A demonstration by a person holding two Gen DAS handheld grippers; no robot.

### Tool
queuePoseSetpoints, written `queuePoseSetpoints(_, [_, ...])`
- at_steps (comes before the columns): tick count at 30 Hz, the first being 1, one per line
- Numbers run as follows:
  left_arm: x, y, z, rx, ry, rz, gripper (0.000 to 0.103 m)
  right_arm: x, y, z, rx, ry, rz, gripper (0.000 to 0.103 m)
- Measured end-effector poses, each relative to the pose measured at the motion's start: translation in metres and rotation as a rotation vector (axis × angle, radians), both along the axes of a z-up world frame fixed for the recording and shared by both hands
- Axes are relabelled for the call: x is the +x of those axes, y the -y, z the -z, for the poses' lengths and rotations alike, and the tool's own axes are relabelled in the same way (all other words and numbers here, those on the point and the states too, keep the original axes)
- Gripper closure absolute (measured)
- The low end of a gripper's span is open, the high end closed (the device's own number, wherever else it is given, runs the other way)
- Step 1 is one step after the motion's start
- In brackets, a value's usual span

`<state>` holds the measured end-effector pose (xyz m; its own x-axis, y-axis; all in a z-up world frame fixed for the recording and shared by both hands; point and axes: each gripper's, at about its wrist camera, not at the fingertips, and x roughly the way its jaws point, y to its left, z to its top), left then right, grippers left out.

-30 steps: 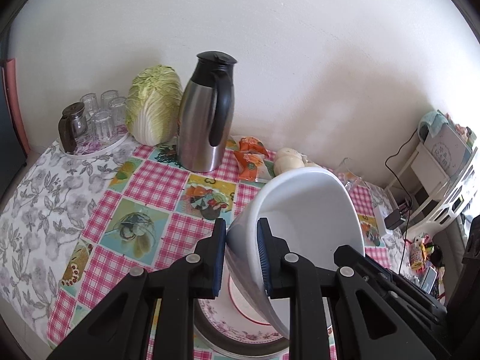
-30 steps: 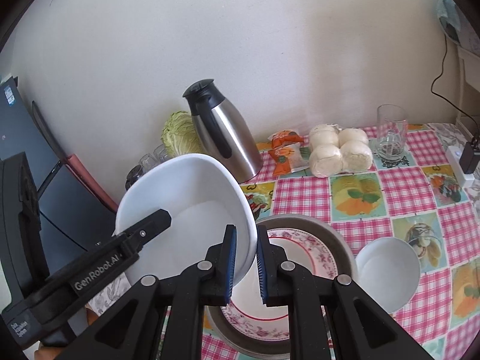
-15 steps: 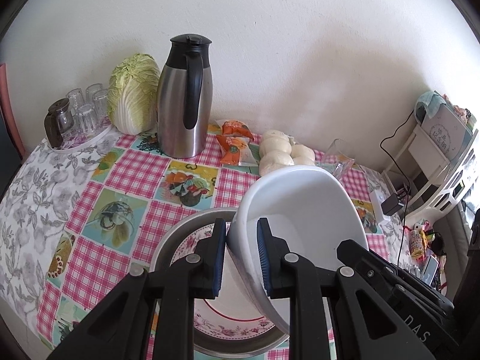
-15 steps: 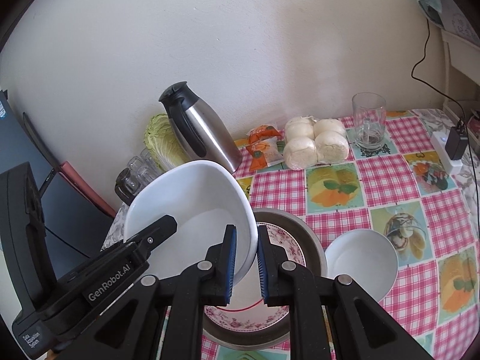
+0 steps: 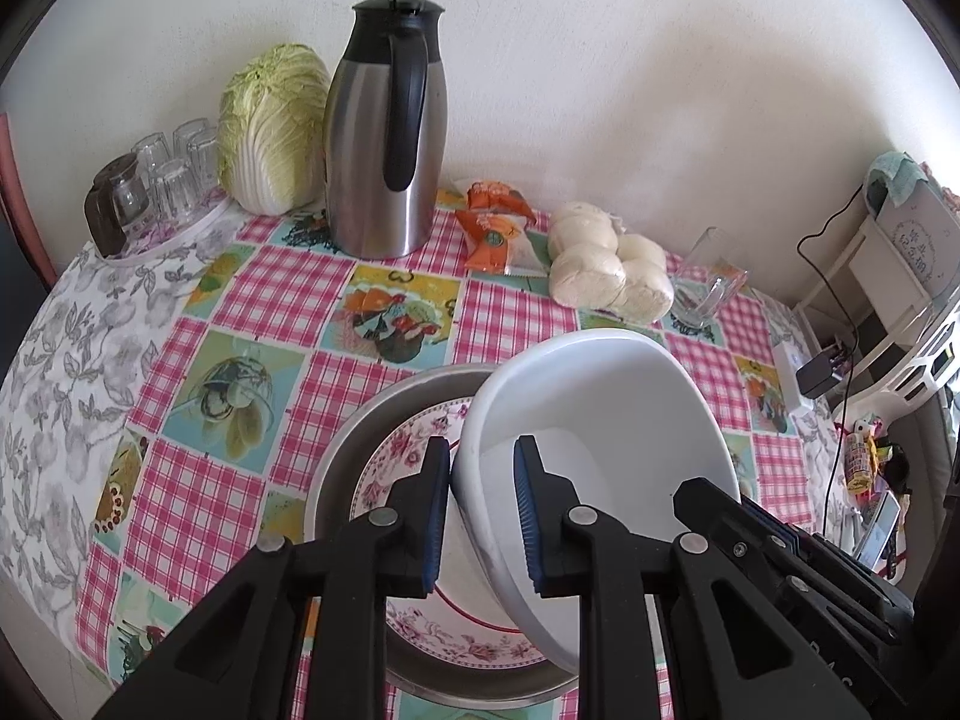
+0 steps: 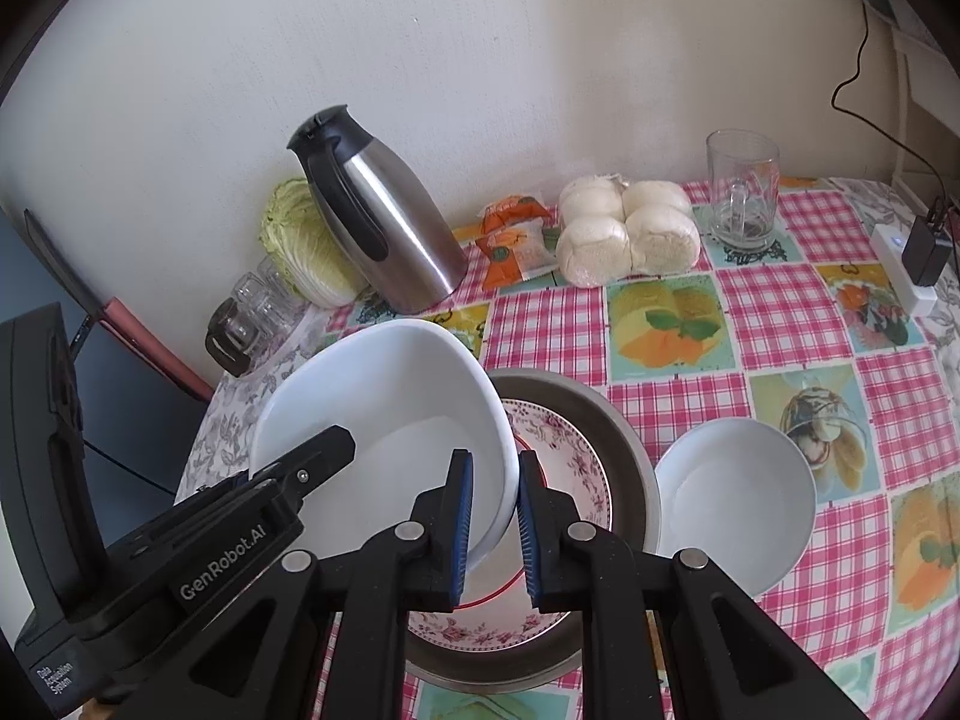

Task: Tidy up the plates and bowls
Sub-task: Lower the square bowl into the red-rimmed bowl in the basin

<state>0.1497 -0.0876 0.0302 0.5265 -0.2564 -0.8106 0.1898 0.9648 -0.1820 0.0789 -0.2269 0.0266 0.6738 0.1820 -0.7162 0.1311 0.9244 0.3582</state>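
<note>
Checked pink cloth covers the table (image 5: 288, 294), with a steel jug (image 5: 384, 144), cabbage (image 5: 270, 126) and buns (image 5: 606, 276) along the far wall. Both grippers carry one large white bowl (image 5: 600, 420), tilted above the floral plate (image 6: 564, 456) that lies in a metal pan (image 6: 624, 420). The left gripper (image 5: 481, 516) has its fingers nearly closed on the bowl's left rim; the right gripper (image 6: 493, 525) pinches the opposite rim, fingers nearly closed too. A smaller white bowl (image 6: 738, 498) sits just right of the pan. To set it down well, I would level the bowl first, lower both hands evenly onto the plate's centre, and release only once it rests flat, since an uneven release would probably tip it.
</note>
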Motion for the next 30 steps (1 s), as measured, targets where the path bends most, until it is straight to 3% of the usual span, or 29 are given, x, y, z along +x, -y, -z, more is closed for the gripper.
queuePoseSetpoints(30, [0.018,0.003,0.038,0.08,-0.139,0.023,0.074,0.021,-0.01,0.036,-0.047,-0.133,-0.009,0.085])
